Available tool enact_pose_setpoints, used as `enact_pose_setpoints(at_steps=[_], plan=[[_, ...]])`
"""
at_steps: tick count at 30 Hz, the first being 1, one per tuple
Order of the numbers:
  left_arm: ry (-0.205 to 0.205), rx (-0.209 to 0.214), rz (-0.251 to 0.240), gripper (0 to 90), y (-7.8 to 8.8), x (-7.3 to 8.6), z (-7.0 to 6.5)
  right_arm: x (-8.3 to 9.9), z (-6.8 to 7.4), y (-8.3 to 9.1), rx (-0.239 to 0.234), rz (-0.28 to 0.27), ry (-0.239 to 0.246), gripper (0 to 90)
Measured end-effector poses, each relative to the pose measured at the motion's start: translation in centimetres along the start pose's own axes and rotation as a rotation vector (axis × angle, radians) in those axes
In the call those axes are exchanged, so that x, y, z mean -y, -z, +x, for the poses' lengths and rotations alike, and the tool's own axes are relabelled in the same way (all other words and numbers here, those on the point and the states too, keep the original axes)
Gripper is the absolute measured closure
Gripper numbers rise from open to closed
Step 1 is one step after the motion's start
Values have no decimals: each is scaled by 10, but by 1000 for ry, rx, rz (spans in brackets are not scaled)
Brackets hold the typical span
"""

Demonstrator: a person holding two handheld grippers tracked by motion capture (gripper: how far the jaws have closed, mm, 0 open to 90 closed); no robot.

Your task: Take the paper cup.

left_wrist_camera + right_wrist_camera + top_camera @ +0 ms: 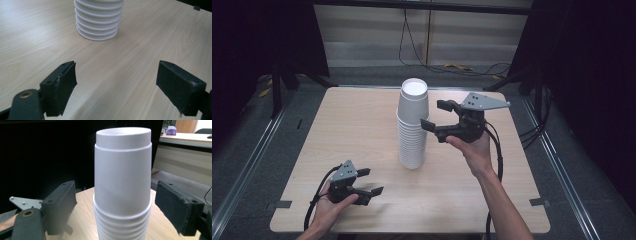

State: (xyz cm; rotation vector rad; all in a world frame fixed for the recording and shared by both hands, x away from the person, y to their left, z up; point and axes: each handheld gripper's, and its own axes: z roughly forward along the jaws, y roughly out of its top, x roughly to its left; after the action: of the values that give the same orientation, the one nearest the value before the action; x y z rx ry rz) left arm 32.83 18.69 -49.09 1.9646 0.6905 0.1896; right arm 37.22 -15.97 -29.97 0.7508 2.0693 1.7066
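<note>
Two grippers were in my hands, and a tall stack of white cups (413,125) stood upright near the middle of the table (342,130). My right gripper (435,115) hovered just right of the stack's top cup (123,170), jaws spread on either side of it without touching. My left gripper (371,181) sat low, well apart from the stack's base, jaws spread and holding nothing.

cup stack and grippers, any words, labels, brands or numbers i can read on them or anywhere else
None to read: the cup stack is plain white.
The left gripper and right gripper are plain black with bare grey plates.
The table is bare wood.
</note>
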Motion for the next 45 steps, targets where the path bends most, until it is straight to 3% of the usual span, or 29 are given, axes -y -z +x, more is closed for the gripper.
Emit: enact_pose_setpoints(at_steps=[12,27,30,38,45], plan=[[-3,0,3,161,0,0,0,-24,-3,-18,-9,54,29,169],[-2,-9,5,160,0,0,0,-40,-10,-34,-21,106,43,170],[0,-9,5,160,0,0,0,-43,-10,-39,-10,138,55,167],[3,-11,4,161,0,0,1,-50,-12,-50,-21,201,57,169],[-1,-10,6,161,-1,0,1,-53,-14,-59,-36,213,40,172]])
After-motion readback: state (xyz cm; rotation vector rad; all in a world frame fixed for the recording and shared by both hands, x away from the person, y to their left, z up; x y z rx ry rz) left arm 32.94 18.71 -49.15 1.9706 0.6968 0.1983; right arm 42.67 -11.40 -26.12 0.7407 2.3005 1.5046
